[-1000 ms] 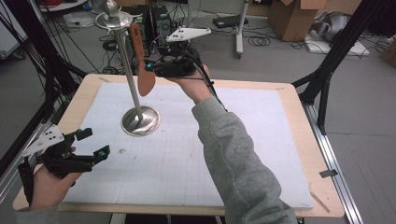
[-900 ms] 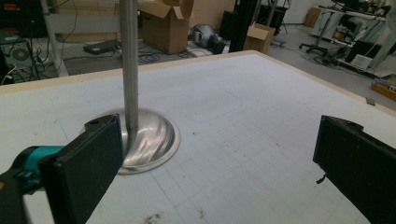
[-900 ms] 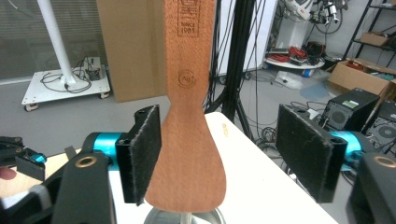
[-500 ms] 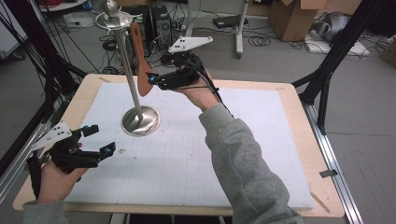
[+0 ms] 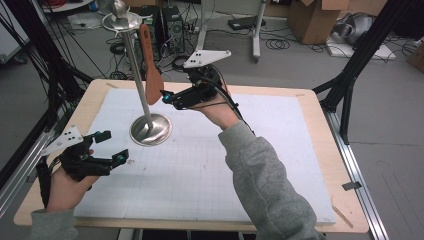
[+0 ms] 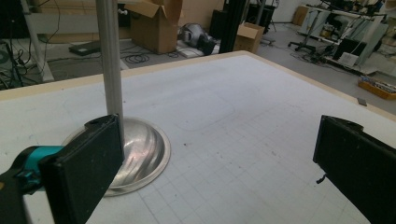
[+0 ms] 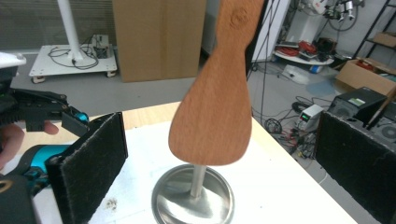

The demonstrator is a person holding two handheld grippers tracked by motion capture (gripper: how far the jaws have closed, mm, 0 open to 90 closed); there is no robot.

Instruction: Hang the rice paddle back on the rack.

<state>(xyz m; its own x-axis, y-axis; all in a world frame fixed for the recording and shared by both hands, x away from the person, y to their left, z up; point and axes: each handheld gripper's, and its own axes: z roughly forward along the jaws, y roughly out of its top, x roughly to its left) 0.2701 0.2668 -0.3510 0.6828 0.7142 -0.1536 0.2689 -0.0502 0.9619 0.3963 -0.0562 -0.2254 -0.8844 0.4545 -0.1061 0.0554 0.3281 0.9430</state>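
Right gripper [image 5: 167, 97]: I have it raised over the far half of the table, jaws pointing at the hanging spatula. The jaws have just been opening and stand spread wide; in the right gripper view the blade sits in the gap, touching neither pad.
Wooden spatula [image 7: 217, 107]: it hangs blade down from the top disc of the metal stand, beside the pole. In the high view it is tilted slightly, blade just off my right gripper's tips. Its handle runs out of the top of the right gripper view, so I cannot see there how it hooks on.
Hook point: in the high view the handle top meets the disc [image 5: 121, 21] near the frame edge; too small for me to tell hook from hole.
Metal stand [image 5: 150, 130]: round domed base on the white mat, thin pole upright. In the right gripper view the blade hides most of the pole; I see only a short stub above the base.
Left gripper [image 5: 113, 148]: low over the near left corner of the table, well apart from the spatula, jaws spread with nothing between them.
Left gripper view: the pole [image 6: 109, 70] rises just behind one pad and is cut off at the top; the pad covers part of the base.
Table [image 5: 310, 107]: wooden rim around the gridded mat; my right sleeve covers part of the near side.
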